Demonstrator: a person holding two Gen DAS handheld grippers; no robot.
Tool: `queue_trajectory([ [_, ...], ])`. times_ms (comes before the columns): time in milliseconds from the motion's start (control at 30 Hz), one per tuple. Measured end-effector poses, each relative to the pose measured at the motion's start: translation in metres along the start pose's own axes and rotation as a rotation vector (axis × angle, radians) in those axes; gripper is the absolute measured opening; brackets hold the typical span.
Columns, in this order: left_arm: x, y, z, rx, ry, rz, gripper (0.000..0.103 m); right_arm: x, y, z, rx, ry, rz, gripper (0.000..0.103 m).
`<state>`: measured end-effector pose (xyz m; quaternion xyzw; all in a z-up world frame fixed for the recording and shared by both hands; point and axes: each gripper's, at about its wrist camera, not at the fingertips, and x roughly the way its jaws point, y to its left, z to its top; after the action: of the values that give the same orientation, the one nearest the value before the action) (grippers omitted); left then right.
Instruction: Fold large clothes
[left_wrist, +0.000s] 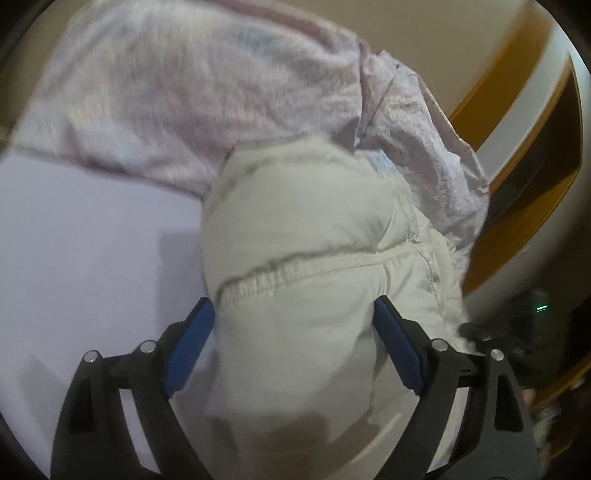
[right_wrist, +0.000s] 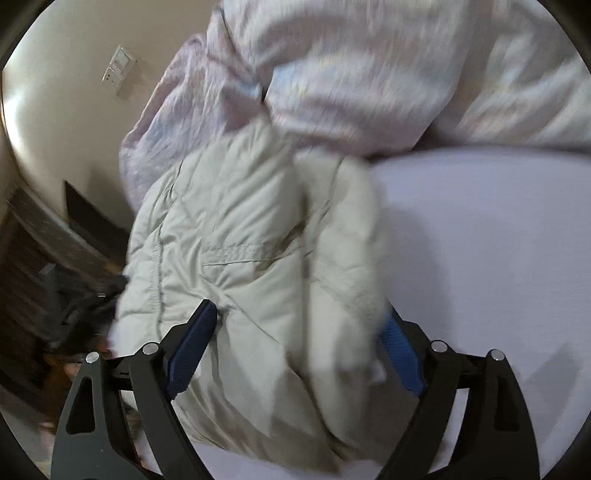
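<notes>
**Padded jacket on the bed: handling and grip points**

On the lilac bed sheet, taken here as the landmark, a pale padded jacket lies bundled near the sheet's side edge, with a crumpled pink quilt heaped just beyond it.

Nearest the cameras, the left gripper stands with its jaws spread wide. Jacket fabric lies between the blue pads, but they do not visibly press on it. The right gripper is likewise spread. One pad sits beside a jacket fold; the other is partly hidden behind a blurred flap, so contact there cannot be confirmed.

Farther along the sheet, the jacket shows a gathered, stitched band and quilted seams.

Assessment: the garment appears soft, puffy and light for its bulk, with a smooth shell likely to slip and spring back once released. Thick padding would fill the jaws quickly. Recommended holds are the stitched band, hem or seam lines, where the layers are thin and firm, one gripper at each end.

Beyond the sheet's edge are a cream wall and a switch plate.
</notes>
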<state>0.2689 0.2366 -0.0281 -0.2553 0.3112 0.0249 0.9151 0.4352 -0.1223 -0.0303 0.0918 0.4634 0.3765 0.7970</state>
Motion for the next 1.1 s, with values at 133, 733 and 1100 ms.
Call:
queue_trajectory([
  [133,-0.013,-0.029,0.004,0.117,-0.061,0.095,0.092,-0.032,0.019,0.006,-0.061,-0.141,-0.106,0.089],
  [733,0.038,-0.079,0.008,0.303,-0.066,0.34,0.101,0.047,0.088,0.014,-0.403,-0.25,-0.398,0.049],
  [1100,0.067,-0.07,0.002,0.298,-0.036,0.337,0.101,0.075,0.064,0.009,-0.338,-0.172,-0.353,0.05],
])
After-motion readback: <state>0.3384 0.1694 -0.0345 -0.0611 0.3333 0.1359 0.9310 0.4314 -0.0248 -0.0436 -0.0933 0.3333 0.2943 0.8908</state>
